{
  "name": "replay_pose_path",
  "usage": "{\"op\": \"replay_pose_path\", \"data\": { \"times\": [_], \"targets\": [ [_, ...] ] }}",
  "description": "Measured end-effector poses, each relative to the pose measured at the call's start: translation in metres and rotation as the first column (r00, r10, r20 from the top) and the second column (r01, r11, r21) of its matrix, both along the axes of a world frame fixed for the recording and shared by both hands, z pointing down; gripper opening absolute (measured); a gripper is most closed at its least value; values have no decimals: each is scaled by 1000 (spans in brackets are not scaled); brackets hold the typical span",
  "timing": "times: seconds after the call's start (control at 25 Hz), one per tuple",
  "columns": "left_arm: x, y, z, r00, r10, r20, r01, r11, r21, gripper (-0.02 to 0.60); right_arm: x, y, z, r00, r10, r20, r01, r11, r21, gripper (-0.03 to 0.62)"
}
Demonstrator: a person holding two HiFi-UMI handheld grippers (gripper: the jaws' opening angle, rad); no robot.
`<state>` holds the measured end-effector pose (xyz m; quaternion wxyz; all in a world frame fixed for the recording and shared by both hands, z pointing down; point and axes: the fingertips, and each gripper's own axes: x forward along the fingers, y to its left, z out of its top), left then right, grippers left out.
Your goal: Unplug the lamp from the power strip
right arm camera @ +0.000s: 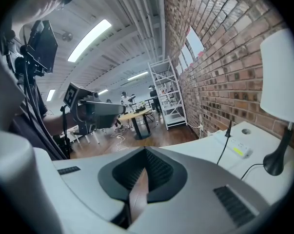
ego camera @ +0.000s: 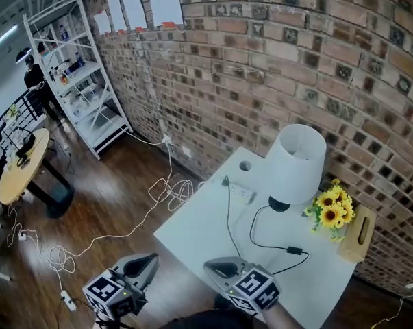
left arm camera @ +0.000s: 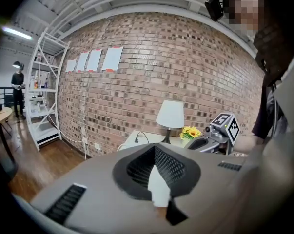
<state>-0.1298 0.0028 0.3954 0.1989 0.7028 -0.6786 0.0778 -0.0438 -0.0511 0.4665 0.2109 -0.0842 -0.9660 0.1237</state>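
A lamp with a white shade [ego camera: 298,163] stands on the white table [ego camera: 206,235] near the brick wall. Its black cord [ego camera: 261,242] loops over the tabletop. A white power strip [ego camera: 239,192] lies at the table's far left corner, and a black plug [ego camera: 225,181] sits in its end. My left gripper [ego camera: 151,258] hangs shut off the table's near left edge, holding nothing. My right gripper [ego camera: 209,262] is shut and empty over the near edge. Both are well short of the strip. The right gripper view shows the strip [right arm camera: 242,149] and plug [right arm camera: 228,129] ahead to the right.
Sunflowers [ego camera: 331,211] and a wooden box [ego camera: 359,233] stand to the right of the lamp. White cables [ego camera: 90,242] trail across the wooden floor. A white shelf unit [ego camera: 83,74], a round wooden table [ego camera: 21,166] and a person [ego camera: 35,77] are at the far left.
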Motion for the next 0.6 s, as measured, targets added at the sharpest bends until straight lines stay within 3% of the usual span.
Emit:
{"op": "replay_pose_path", "data": {
  "times": [0.44, 0.6],
  "targets": [
    [4, -44, 9, 999, 54, -7, -54, 999, -4, 11, 9, -29, 3, 999, 39, -12, -39, 999, 6, 3],
    [3, -60, 21, 994, 112, 19, -112, 994, -16, 11, 16, -43, 4, 995, 96, -22, -96, 995, 12, 2]
  ]
}}
